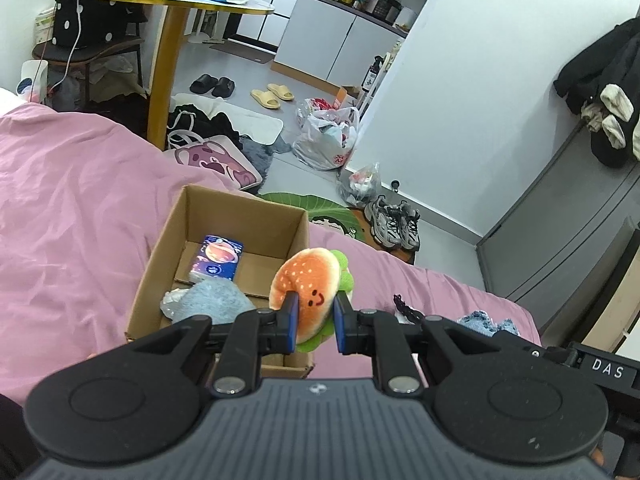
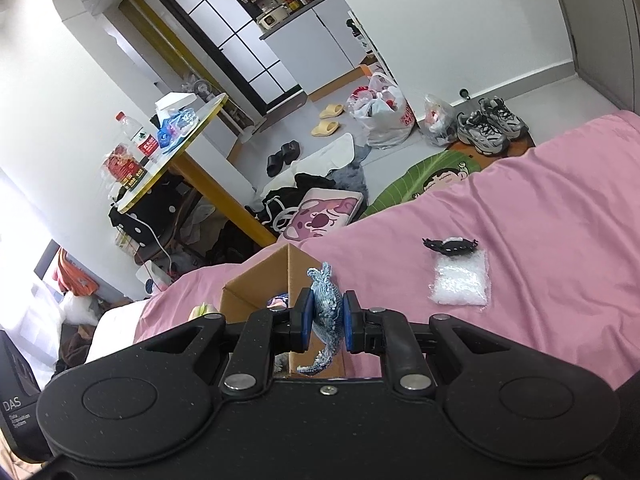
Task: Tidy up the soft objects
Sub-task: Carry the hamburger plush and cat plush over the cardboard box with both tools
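Observation:
My left gripper (image 1: 315, 312) is shut on a plush hamburger (image 1: 308, 286) with an orange bun and a smiling face, held just right of an open cardboard box (image 1: 200, 216) on the pink bedspread (image 1: 72, 216). Inside the box lie a blue tissue pack (image 1: 218, 258) and a fluffy light-blue cloth (image 1: 210, 302). My right gripper (image 2: 327, 316) is shut on a blue crocheted piece (image 2: 326, 300), hanging above the corner of the cardboard box (image 2: 264, 280). A black hair tie (image 2: 450, 245) and a clear plastic bag (image 2: 460, 282) rest on the bedspread (image 2: 540, 208) to the right.
A black lacy item (image 1: 406, 308) and blue knitted fabric (image 1: 486, 320) lie on the bed right of the left gripper. Beyond the bed: a yellow-legged round table (image 1: 172, 4), slippers, plastic bags (image 1: 328, 136), sneakers (image 1: 394, 222), a pink cushion (image 1: 218, 160).

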